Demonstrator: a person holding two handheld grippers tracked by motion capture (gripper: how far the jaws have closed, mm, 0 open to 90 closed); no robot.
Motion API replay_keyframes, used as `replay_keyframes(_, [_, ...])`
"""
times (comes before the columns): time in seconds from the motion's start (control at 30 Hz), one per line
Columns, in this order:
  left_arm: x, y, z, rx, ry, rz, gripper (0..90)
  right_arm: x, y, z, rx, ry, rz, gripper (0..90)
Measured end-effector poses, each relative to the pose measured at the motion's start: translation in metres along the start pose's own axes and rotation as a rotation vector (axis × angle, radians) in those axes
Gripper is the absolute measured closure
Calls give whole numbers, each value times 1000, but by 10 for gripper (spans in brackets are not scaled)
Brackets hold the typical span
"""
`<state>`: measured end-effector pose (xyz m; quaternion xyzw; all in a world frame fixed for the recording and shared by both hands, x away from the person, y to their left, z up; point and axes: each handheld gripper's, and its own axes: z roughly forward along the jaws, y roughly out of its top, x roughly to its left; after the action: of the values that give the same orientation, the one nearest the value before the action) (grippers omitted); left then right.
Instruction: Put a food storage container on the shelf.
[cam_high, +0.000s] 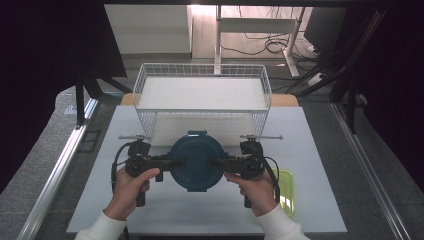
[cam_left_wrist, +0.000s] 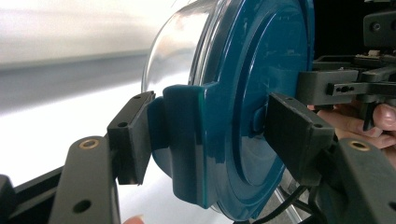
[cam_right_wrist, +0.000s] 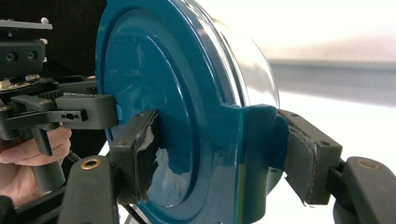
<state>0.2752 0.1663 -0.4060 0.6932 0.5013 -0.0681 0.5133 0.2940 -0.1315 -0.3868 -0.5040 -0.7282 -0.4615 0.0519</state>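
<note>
Standing just behind the lifted round glass container with teal clip lid (cam_high: 195, 161), a white wire basket (cam_high: 202, 116) blocks the far side. Left gripper (cam_high: 167, 161) and right gripper (cam_high: 220, 162) each clamp opposite lid clips. A lime-green tray (cam_high: 285, 187) lies beside the right hand (cam_high: 255, 189). White tabletop (cam_high: 320, 150), grey floor, cables behind. No readable writing.

We see a pale grey desk (cam_high: 320, 150) on a speckled grey floor (cam_high: 45, 150). Metal rails (cam_high: 55, 170) run along the desk's left and right edges. Dark curtains (cam_high: 50, 45) close both sides. Beyond the far edge stands a white cabinet (cam_high: 150, 27) on light wood flooring (cam_high: 202, 30), beside a white table frame (cam_high: 257, 25) with black cables (cam_high: 272, 45) looped under it. Bright light comes from the back.
</note>
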Motion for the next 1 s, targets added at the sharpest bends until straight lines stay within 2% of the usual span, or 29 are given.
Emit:
replay_keyframes(0.27, [-8,21,-3,7,7,14,346,4,18,-8,-9,-1,-13,332])
replay_keyframes(0.6, [-15,44,-10,-15,17,27,346,9,43,-12,-24,19,-28,337])
replay_keyframes(1.0, [-21,59,-15,-18,21,40,346,13,57,-18,-38,25,-36,338])
